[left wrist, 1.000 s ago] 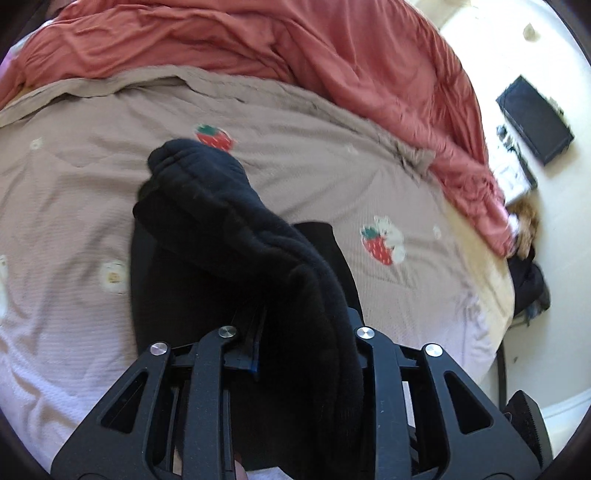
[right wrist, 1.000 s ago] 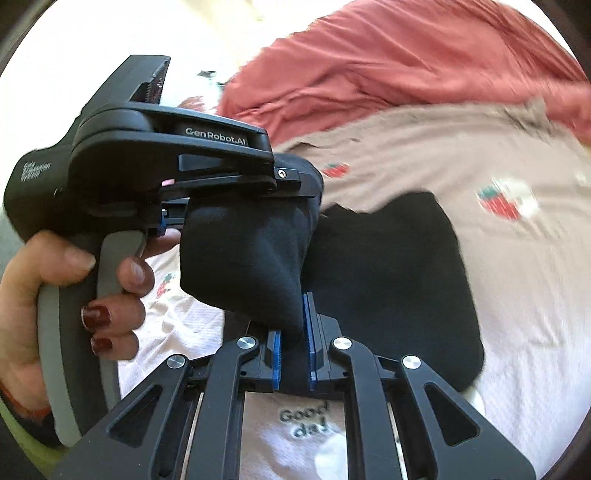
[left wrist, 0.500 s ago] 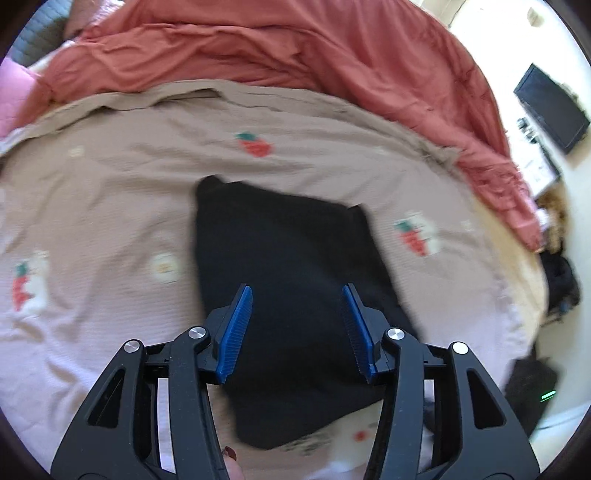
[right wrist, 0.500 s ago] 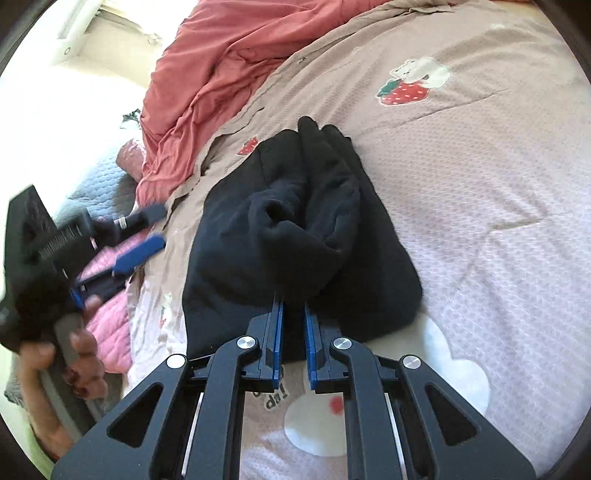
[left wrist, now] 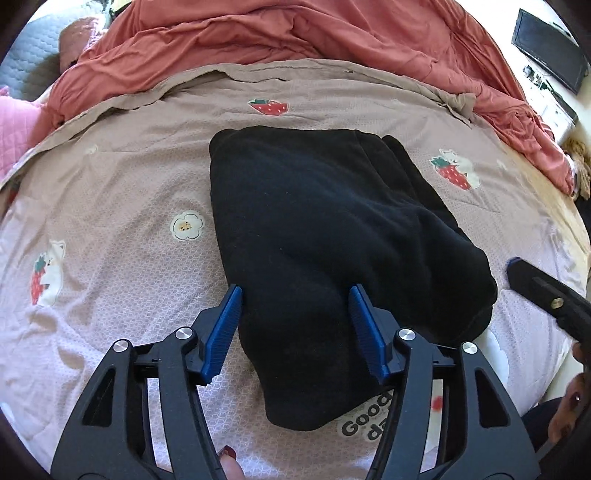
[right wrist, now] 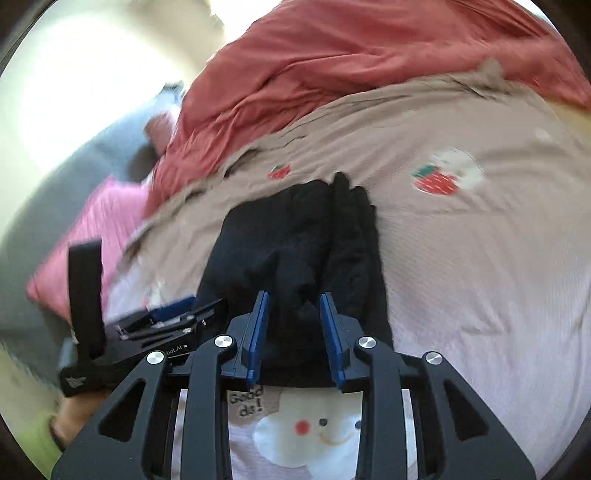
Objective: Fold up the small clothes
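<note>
Now, on the bed: a black garment (left wrist: pixel 332 229) is lying folded on a pale quilt (left wrist: pixel 110 206) printed with strawberries and bears, near its front edge, with a rumpled red blanket (left wrist: pixel 295 33) heaped behind it.

Left hand-held gripper (left wrist: pixel 293 325): it is hovering over the near left corner of the garment with its jaws released; they have just been opening, and the cloth is showing between the blue pads (left wrist: pixel 225 325) without being pinched.

Right hand-held gripper (right wrist: pixel 293 332): it is sitting at the near edge of the garment, jaws partly parted and just opening; black cloth is lying between the pads (right wrist: pixel 258 332), which do not appear to be pressing on it.

How the garment is likely handling: it is looking soft, thick and fleecy, light to lift and limp, so it is probably sagging and unfolding if raised by one point. The nap is likely giving the pads good friction; nothing about it is looking fragile.

Where to take hold: the near corners or the doubled edge on the right (right wrist: pixel 351 236) are looking best, pinching all layers together so the fold is not slipping apart.

Fold so far: the layers are sitting roughly squared, with a bunched ridge running along the right side.
</note>
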`<state>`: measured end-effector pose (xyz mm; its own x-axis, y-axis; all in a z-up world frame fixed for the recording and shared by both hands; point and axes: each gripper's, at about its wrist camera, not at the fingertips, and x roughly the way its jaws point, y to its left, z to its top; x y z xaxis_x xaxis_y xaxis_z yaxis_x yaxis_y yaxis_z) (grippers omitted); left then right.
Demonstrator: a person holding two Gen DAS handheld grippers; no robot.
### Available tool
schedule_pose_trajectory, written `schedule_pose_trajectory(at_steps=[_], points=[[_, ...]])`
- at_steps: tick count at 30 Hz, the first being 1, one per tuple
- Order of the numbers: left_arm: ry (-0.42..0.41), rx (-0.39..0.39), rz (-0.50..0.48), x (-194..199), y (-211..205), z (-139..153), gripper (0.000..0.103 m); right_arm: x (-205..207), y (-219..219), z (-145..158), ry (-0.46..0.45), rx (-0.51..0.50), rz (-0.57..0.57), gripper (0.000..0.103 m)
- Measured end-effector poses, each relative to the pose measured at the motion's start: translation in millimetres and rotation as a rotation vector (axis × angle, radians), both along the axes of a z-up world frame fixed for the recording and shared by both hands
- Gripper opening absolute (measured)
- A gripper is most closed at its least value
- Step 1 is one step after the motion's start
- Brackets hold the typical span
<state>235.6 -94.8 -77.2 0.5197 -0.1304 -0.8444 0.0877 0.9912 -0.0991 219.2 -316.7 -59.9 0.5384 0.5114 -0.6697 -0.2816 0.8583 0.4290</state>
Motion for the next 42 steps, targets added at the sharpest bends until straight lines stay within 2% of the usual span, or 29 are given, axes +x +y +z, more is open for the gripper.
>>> schedule_pose_trajectory(at_steps=[2, 5, 7, 8, 9, 10, 11, 16, 18, 20, 21, 22, 25, 28, 30, 31, 32, 42], points=[[0.007, -0.029, 0.005, -2, 5, -1, 0.053, 5, 11, -3, -0.012, -0.068, 0.031, 0.033], [0.021, -0.058, 0.005, -4, 11, -4, 0.055, 16, 18, -12, 0.003, -0.151, 0.052, 0.053], [0.024, -0.063, 0.002, -5, 11, -5, 0.055, 24, 18, -25, 0.051, -0.204, 0.058, 0.053], [0.025, -0.062, 0.0, -5, 10, -5, 0.055, 25, 16, -29, 0.065, -0.21, 0.058, 0.045], [0.025, -0.062, -0.001, -6, 9, -5, 0.055, 27, 12, -33, 0.085, -0.172, 0.066, 0.036], [0.027, -0.064, 0.0, -6, 8, -4, 0.055, 29, 7, -34, 0.109, -0.087, 0.092, 0.015], [0.029, -0.065, 0.002, -6, 7, -2, 0.055, 29, 4, -33, 0.118, -0.043, 0.106, 0.014], [0.021, -0.087, -0.014, -11, 2, 14, 0.056, 4, 0, -3, 0.054, -0.088, 0.196, 0.012], [0.014, -0.1, -0.039, -14, -2, 19, 0.058, -1, -5, -5, 0.057, -0.134, 0.207, 0.012], [0.023, -0.073, -0.058, -15, -9, 15, 0.06, 10, -9, -25, 0.143, -0.174, 0.136, 0.017], [0.035, -0.055, -0.06, -13, -12, 9, 0.06, 13, -8, -31, 0.173, -0.191, 0.127, 0.023], [0.048, -0.046, -0.055, -12, -12, 4, 0.061, 16, -7, -36, 0.185, -0.191, 0.122, 0.025], [0.07, -0.043, -0.027, -11, -11, -11, 0.065, 16, -4, -35, 0.174, -0.185, 0.128, 0.027], [0.08, -0.067, -0.021, -13, -8, -16, 0.066, 19, -10, -33, 0.179, -0.136, 0.105, 0.034], [0.07, -0.071, -0.018, -16, -6, -13, 0.066, 21, -17, -27, 0.158, -0.114, 0.071, 0.042], [0.061, -0.07, -0.018, -17, -6, -10, 0.066, 22, -19, -25, 0.143, -0.128, 0.049, 0.053], [0.055, -0.065, -0.02, -18, -6, -8, 0.066, 22, -22, -25, 0.132, -0.137, 0.036, 0.058], [0.025, -0.044, -0.039, -23, -11, 5, 0.066, 23, -40, -12, 0.072, -0.092, -0.061, 0.06]])
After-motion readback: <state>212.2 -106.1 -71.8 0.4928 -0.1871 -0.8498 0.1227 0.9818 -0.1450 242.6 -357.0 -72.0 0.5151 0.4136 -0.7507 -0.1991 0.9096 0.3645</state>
